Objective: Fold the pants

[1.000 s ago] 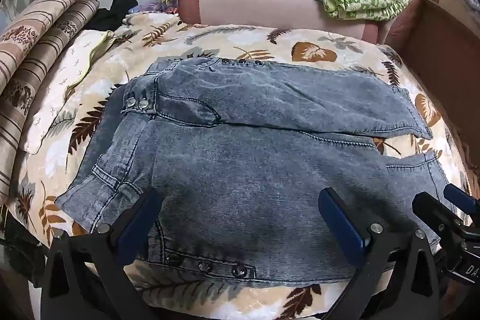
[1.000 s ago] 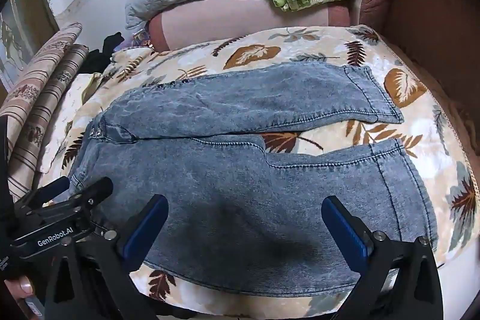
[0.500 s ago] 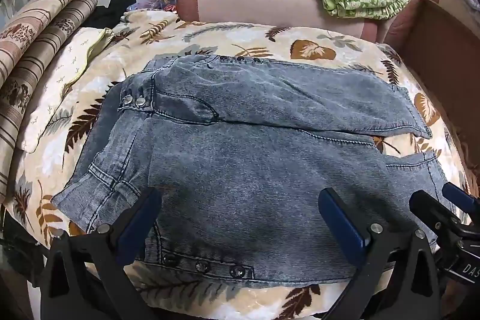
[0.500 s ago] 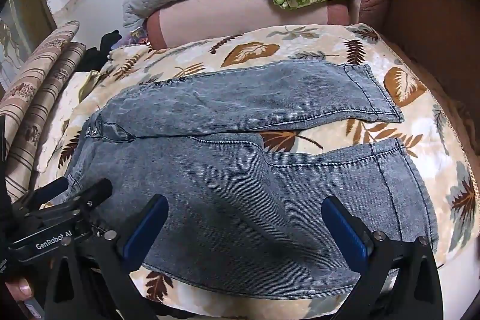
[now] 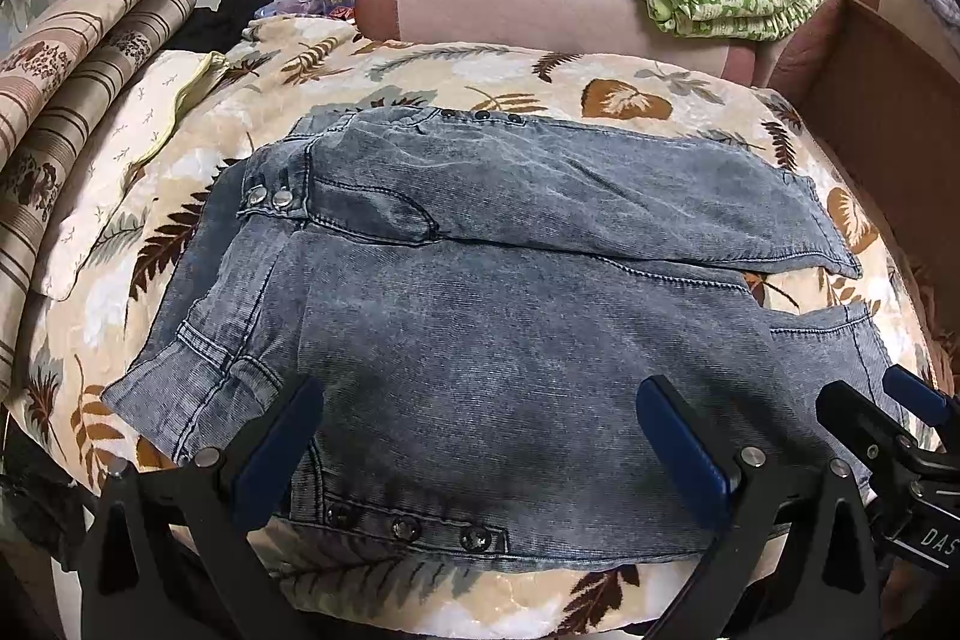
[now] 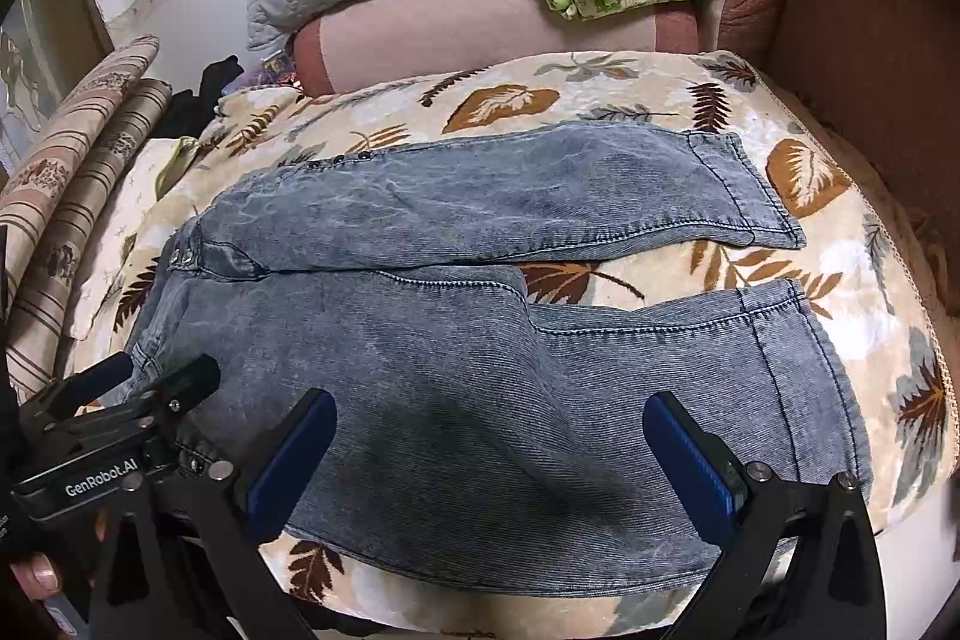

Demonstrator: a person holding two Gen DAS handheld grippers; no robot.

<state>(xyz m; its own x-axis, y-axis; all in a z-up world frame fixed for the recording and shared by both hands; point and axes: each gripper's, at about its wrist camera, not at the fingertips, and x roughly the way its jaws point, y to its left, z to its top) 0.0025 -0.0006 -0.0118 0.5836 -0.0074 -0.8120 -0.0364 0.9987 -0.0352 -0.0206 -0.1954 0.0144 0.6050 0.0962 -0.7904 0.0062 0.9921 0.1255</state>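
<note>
The left claw (image 5: 480, 442) and the right claw (image 6: 489, 451) are both spread wide — empty, above the pants (image 5: 510, 316) lying flat on the blanket (image 5: 624, 97).

Each gripper is built from matte black angular arms, fitted with silver round-headed screws at the joints. The left gripper (image 5: 480, 436) and the right gripper (image 6: 489, 451) are tipped with ribbed blue pads (image 6: 690, 463) on the inner faces of the fingers. White lettering "GenRobot.AI" is printed on the left gripper's black body, and a thumbnail (image 6: 45, 574) is seen at its base.
</note>
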